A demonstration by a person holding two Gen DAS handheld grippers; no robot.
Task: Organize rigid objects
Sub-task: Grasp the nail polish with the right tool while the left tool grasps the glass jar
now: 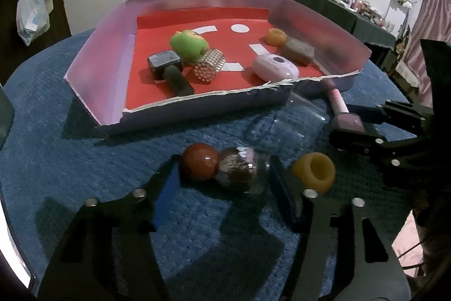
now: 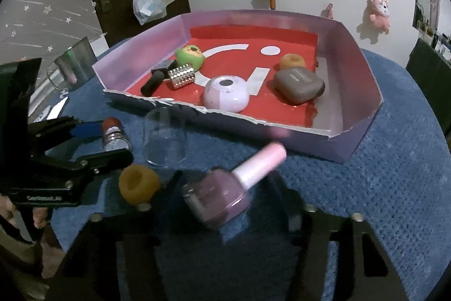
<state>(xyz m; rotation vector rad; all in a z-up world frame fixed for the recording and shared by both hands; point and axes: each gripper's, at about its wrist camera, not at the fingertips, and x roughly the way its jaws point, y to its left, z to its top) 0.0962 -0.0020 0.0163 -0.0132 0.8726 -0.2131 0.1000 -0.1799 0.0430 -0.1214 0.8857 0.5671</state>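
A small glitter bottle [image 1: 238, 172] with a round red-brown cap lies on the blue cloth, and my left gripper [image 1: 224, 160] is shut on it end to end. From the right wrist view that gripper [image 2: 112, 143] sits at the left with the bottle [image 2: 115, 138] between its pads. A pink nail polish bottle [image 2: 220, 193] lies tilted between the fingers of my right gripper [image 2: 227, 179], with a gap at the right finger, so it stands open. An orange ring [image 1: 313, 172] and an upturned clear cup [image 2: 165, 137] lie between the two grippers.
A lilac box [image 2: 363, 75] with a red floor stands behind, with a torn, low front wall. It holds a green toy [image 2: 190, 55], a studded cylinder [image 2: 181, 76], a round pink case [image 2: 225, 96], a grey case [image 2: 298, 85] and another orange ring [image 2: 291, 61]. A hand [image 2: 39, 219] is at the lower left.
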